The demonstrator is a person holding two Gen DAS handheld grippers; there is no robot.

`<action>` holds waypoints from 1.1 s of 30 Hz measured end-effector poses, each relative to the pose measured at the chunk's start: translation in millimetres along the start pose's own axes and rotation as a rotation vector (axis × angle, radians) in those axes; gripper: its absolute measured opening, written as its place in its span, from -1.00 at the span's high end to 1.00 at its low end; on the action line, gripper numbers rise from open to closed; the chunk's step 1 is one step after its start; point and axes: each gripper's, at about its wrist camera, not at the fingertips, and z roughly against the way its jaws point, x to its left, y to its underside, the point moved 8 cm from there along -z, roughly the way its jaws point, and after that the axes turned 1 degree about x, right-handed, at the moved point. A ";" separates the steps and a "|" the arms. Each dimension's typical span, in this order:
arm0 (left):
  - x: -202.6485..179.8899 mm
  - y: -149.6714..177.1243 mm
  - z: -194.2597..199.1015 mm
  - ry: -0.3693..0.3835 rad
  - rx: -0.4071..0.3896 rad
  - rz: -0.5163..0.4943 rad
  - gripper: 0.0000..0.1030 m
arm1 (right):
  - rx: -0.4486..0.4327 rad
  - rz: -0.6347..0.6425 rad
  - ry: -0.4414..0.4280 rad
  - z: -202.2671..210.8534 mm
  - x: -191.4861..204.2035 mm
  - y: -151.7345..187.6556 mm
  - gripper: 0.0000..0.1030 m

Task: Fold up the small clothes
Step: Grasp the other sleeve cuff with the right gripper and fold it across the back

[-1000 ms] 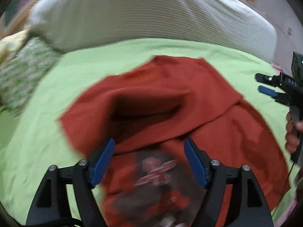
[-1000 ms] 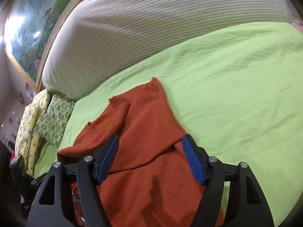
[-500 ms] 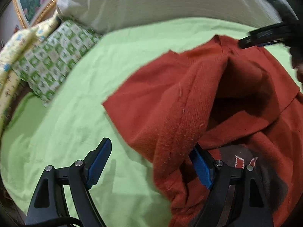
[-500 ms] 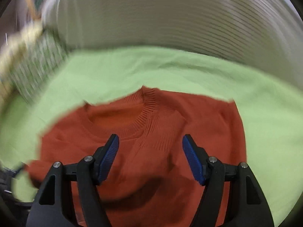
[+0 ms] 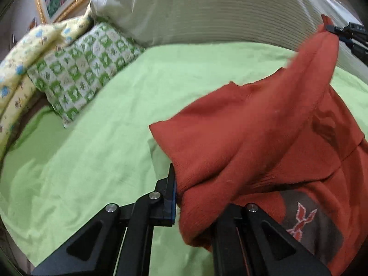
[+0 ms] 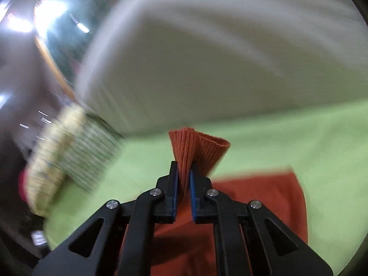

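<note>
A rust-red knit sweater [image 5: 264,124] with a dark printed patch lies on the light green bedsheet [image 5: 92,151]. My left gripper [image 5: 184,191] is shut on a thick fold of the sweater at its near left side; the cloth drapes over and hides the right finger. My right gripper [image 6: 183,179] is shut on the ribbed cuff [image 6: 195,147], which fans out above the pads. In the left wrist view the right gripper [image 5: 338,32] holds that sleeve lifted at the far right, stretched up from the body.
A large striped white bolster [image 5: 207,11] runs along the back of the bed. A green-checked pillow [image 5: 78,73] and a yellow patterned blanket [image 5: 27,46] lie at the left. A gold-framed picture [image 5: 59,0] hangs behind.
Both grippers went from open to shut on the sweater. The right one now lifts the cuff off the bed, and its view has swung and blurred. The left one has shifted left.
</note>
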 end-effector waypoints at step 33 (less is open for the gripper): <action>19.5 19.7 -1.9 0.169 0.182 0.109 -0.61 | 0.191 0.084 0.512 61.1 -107.0 67.9 -0.39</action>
